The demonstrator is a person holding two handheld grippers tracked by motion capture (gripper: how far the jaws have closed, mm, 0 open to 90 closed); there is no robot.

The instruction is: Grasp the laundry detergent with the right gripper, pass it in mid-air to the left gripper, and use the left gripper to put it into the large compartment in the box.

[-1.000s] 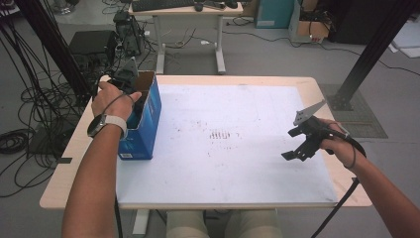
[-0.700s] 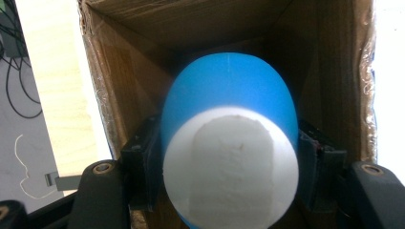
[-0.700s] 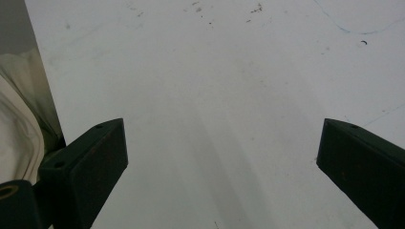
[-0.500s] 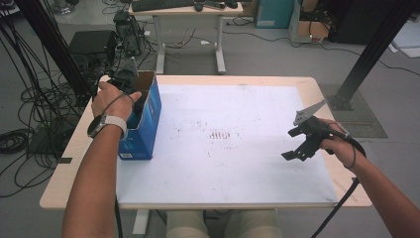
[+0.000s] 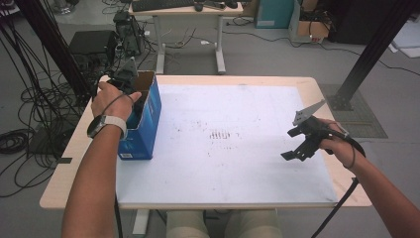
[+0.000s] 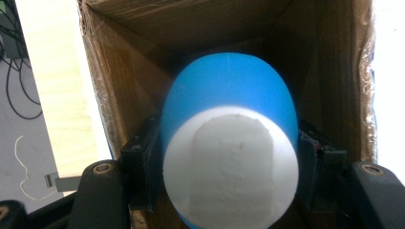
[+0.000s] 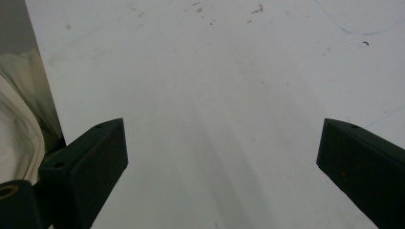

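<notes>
Gripping a blue-and-white egg-shaped object (image 6: 229,148) inside the cardboard box (image 5: 144,124): left gripper (image 6: 229,191). Right gripper (image 7: 224,162) gaped wide above the white table (image 5: 237,148).

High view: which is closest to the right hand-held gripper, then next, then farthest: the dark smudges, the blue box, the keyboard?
From the right hand-held gripper:
1. Dark smudges, mid-table, to its left.
2. Blue box, at the table's left edge.
3. Keyboard, on the far desk behind.

Grey floor (image 5: 267,54) with tangled black cables (image 5: 20,124), a second desk (image 5: 185,10) and black frame posts (image 5: 369,49).
</notes>
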